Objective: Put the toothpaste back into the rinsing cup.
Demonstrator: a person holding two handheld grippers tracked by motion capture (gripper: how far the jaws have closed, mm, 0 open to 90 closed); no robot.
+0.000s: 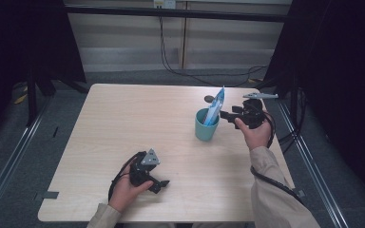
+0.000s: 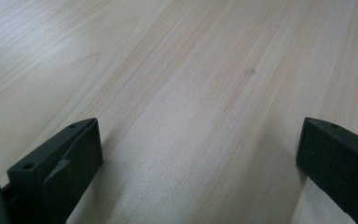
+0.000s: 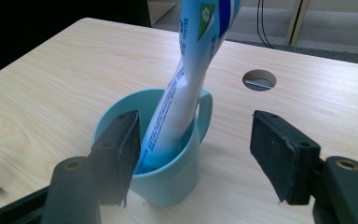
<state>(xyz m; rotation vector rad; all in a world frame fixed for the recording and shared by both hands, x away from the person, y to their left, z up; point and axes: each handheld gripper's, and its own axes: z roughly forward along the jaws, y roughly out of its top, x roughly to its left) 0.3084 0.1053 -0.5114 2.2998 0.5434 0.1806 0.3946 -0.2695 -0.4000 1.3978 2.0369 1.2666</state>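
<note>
A pale wooden desk (image 1: 123, 123) stands before dark curtains. Nearest the person, well away from the cup, the left gripper (image 1: 160, 184) rests with fingers apart, nothing between them. The teal cup (image 3: 168, 158) stands upright; the right gripper (image 3: 196, 154) has its fingers spread beside it, gripping nothing. A blue-and-white tube (image 3: 186, 88) leans inside the cup: probably light, soft and slick, best pinched at its flat upper end.

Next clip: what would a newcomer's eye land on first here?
A blue-and-white tube stands tilted in a teal cup on the table's right side. The right gripper, open, sits beside the cup. The left gripper rests open near the front edge.
</note>
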